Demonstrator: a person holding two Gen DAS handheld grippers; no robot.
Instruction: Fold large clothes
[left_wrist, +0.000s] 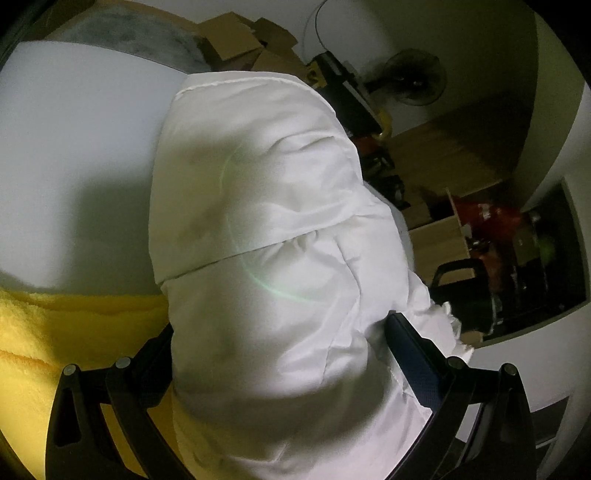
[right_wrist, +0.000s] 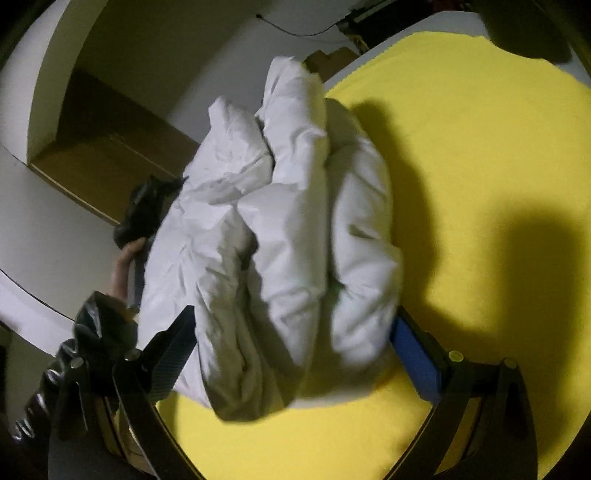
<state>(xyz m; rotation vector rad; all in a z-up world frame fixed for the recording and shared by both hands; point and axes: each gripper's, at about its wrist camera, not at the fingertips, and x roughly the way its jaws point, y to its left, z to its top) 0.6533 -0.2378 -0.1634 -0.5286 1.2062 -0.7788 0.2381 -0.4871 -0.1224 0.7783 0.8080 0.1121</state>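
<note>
A thick white padded garment (left_wrist: 266, 229) fills the middle of the left wrist view, folded into a bulky bundle with a seam across it. My left gripper (left_wrist: 280, 354) is shut on the garment, which bulges between its black fingers (left_wrist: 413, 354). In the right wrist view the same white garment (right_wrist: 288, 221) hangs bunched in several thick folds above a yellow cloth (right_wrist: 480, 166). My right gripper (right_wrist: 291, 343) is shut on the garment's near end, with its blue-padded fingers (right_wrist: 417, 354) on both sides. A hand (right_wrist: 123, 266) holding the other gripper shows at the left behind the garment.
The yellow cloth (left_wrist: 55, 332) covers a white table (left_wrist: 74, 129). Cardboard boxes (left_wrist: 243, 40), a black fan (left_wrist: 413, 77), wooden shelving (left_wrist: 443, 236) and a chair (left_wrist: 458, 273) stand beyond the table. A wooden floor (right_wrist: 110, 155) and white wall lie at the left.
</note>
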